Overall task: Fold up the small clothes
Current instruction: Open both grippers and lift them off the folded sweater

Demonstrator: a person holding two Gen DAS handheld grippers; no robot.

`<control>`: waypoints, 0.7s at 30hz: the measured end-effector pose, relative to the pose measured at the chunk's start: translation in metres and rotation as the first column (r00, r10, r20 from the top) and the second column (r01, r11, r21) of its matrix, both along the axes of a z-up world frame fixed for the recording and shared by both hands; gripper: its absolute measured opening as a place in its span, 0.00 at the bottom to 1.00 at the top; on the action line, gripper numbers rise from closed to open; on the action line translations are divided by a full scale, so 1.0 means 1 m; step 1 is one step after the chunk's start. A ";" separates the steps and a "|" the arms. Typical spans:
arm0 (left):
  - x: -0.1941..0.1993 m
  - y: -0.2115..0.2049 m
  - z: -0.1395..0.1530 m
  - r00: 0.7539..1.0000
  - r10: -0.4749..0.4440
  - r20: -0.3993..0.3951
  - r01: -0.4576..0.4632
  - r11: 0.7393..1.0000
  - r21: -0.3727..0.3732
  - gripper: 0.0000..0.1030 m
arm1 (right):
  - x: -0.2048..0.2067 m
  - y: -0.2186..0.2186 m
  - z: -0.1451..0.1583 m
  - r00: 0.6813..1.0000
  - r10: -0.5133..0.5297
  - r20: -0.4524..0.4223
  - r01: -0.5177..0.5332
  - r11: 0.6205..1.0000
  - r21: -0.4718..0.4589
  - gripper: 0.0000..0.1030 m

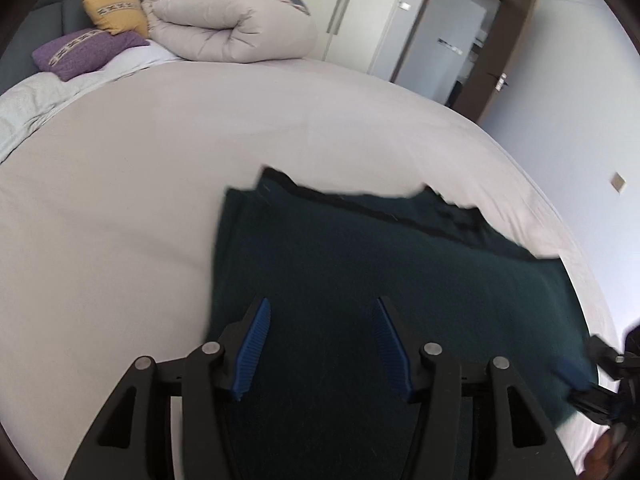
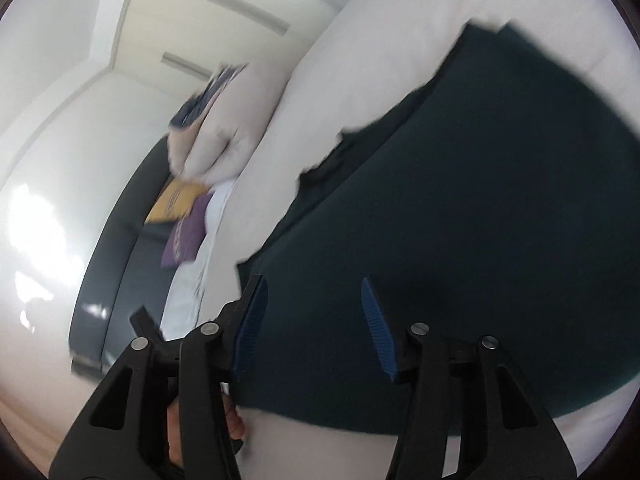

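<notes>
Dark green garment (image 1: 360,280) lies flat on the bed (image 1: 140,160), one fold apparently done, more left (judgement). Left gripper (image 1: 320,344) jaws apart, empty, over its near edge. Left view shows folded duvet (image 1: 228,20) at 11 o'clock; right view shows right gripper (image 2: 314,328) apart, holding nothing.

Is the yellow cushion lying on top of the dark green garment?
No: the yellow cushion sits by the headboard, well apart from the dark green garment.
</notes>
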State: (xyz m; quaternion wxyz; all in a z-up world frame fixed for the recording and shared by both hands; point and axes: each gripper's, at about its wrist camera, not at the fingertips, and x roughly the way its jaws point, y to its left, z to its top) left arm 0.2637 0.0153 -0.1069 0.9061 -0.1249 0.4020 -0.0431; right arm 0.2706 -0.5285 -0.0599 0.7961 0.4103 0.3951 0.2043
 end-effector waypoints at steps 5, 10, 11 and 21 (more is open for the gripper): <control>-0.021 0.013 -0.015 1.000 -0.021 -0.019 0.020 1.000 -0.022 0.56 | 0.012 0.054 -0.039 0.989 0.104 -0.107 -0.104 0.995 0.005 0.40; -0.035 0.050 -0.014 0.999 -0.002 -0.036 -0.002 0.994 -0.111 0.46 | -0.014 -0.038 -0.038 0.984 -0.152 -0.098 0.153 0.988 -0.001 0.38; -0.039 0.058 -0.012 0.999 0.004 -0.037 -0.009 0.990 -0.142 0.45 | -0.022 -0.060 -0.039 0.972 -0.215 -0.100 0.216 0.976 -0.002 0.36; -0.078 0.097 0.014 0.993 0.114 -0.037 -0.118 0.987 -0.106 0.82 | -0.100 -0.097 -0.010 0.926 -0.373 -0.058 0.372 0.928 -0.034 0.63</control>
